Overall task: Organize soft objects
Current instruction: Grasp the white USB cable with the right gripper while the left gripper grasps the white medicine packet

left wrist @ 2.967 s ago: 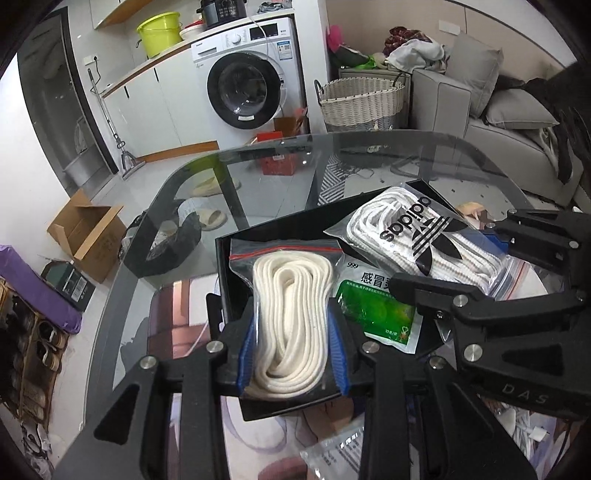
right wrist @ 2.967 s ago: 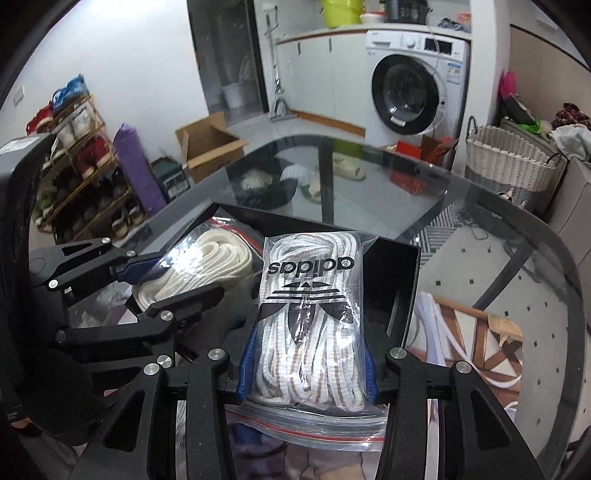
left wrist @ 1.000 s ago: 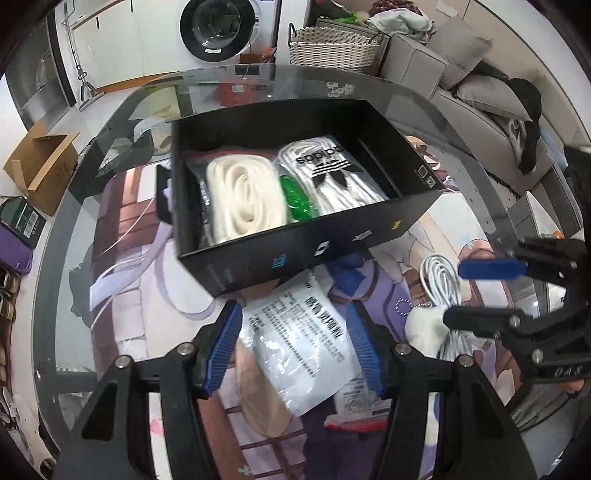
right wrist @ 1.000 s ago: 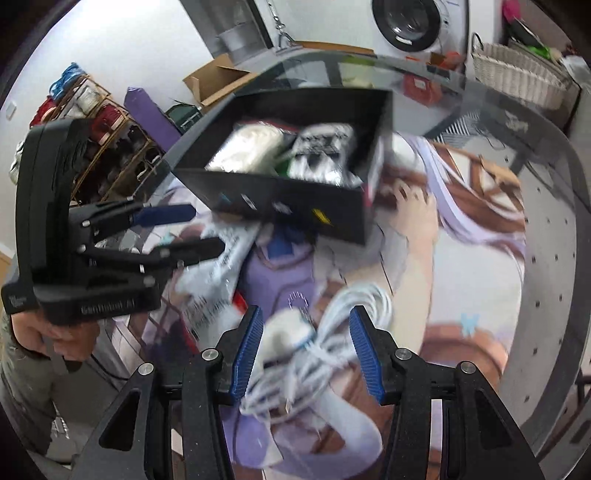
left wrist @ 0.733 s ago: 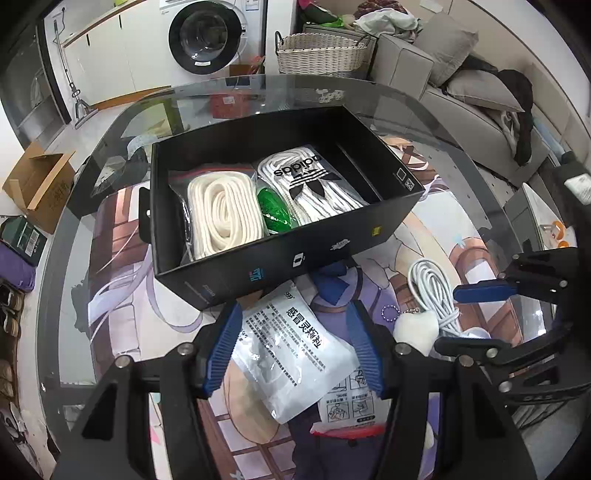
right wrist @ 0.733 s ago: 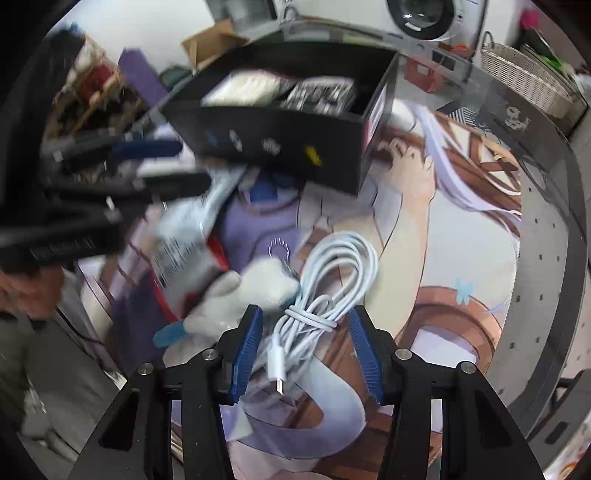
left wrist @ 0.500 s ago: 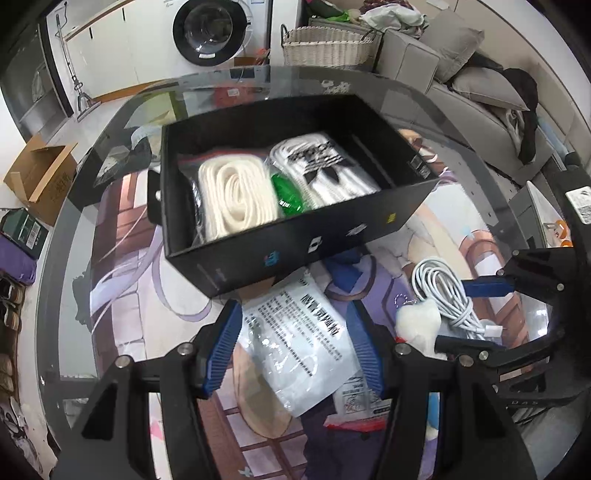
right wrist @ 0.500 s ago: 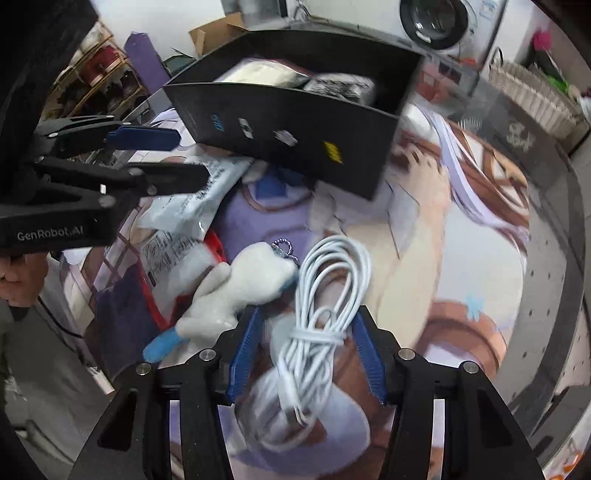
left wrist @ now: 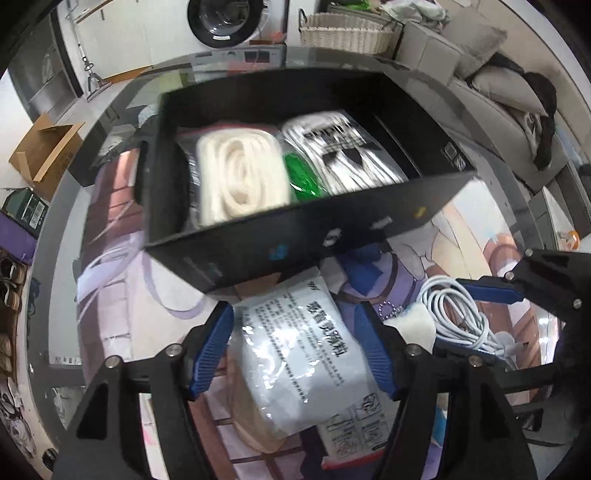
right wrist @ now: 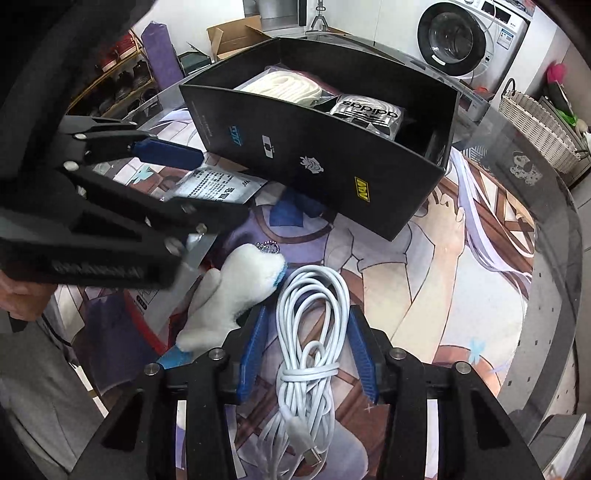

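A black box (left wrist: 306, 236) (right wrist: 332, 173) holds a bag of cream rope (left wrist: 240, 177), a green packet (left wrist: 301, 177) and an adidas lace bag (left wrist: 343, 155) (right wrist: 365, 110). In front of it lies a white printed pouch (left wrist: 299, 358) (right wrist: 218, 184). My left gripper (left wrist: 295, 350) is open, its fingers either side of the pouch. A coiled white cable (right wrist: 310, 332) (left wrist: 454, 314) lies on the mat beside a white plush toy (right wrist: 236, 295). My right gripper (right wrist: 308, 354) is open, its fingers straddling the cable.
The objects lie on a printed anime mat (right wrist: 443, 295) on a round glass table (right wrist: 554, 295). A washing machine (right wrist: 469, 40), a wicker basket (left wrist: 343, 33), a sofa (left wrist: 480, 74) and a cardboard box (left wrist: 44, 155) stand around the table.
Both grippers left the box and dropped toward the mat. The left one closed in over the white pouch; the right one moved over the white cable.
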The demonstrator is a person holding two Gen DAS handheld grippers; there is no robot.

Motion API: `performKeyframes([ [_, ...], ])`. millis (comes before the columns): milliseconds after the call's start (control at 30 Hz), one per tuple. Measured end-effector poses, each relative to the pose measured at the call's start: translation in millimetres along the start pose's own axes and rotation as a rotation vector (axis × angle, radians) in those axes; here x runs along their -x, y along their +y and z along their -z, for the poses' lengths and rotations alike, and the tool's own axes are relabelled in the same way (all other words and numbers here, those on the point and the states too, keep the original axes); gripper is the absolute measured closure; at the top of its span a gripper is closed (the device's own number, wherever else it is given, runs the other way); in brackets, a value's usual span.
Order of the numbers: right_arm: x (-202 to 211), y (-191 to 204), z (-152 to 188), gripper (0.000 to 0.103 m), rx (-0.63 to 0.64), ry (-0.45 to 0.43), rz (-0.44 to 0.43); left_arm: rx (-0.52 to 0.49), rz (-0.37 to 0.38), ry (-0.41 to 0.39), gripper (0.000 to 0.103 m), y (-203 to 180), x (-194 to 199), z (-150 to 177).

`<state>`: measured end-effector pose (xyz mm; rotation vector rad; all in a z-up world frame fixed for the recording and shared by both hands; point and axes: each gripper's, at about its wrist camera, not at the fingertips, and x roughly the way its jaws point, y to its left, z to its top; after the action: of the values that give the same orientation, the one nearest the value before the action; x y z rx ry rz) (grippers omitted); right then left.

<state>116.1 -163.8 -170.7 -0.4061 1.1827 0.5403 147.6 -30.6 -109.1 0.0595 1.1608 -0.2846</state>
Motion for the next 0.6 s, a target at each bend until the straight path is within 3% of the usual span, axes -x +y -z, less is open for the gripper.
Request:
performKeyframes([
  [200, 1.6, -3.1, 5.5, 0.058, 0.004, 0.006, 0.004, -0.043, -0.057, 0.012, 0.028, -10.2, -8.2, 6.9],
  [500, 1.5, -0.6, 5.4, 0.058, 0.005, 0.01, 0.002, -0.026, -0.065, 0.034, 0.025, 14.6, -4.0, 21.3],
  [600, 1.5, -1.7, 5.2, 0.058, 0.006, 0.011, 0.002, -0.035, -0.061, 0.04, 0.014, 19.6, -0.9, 29.3],
])
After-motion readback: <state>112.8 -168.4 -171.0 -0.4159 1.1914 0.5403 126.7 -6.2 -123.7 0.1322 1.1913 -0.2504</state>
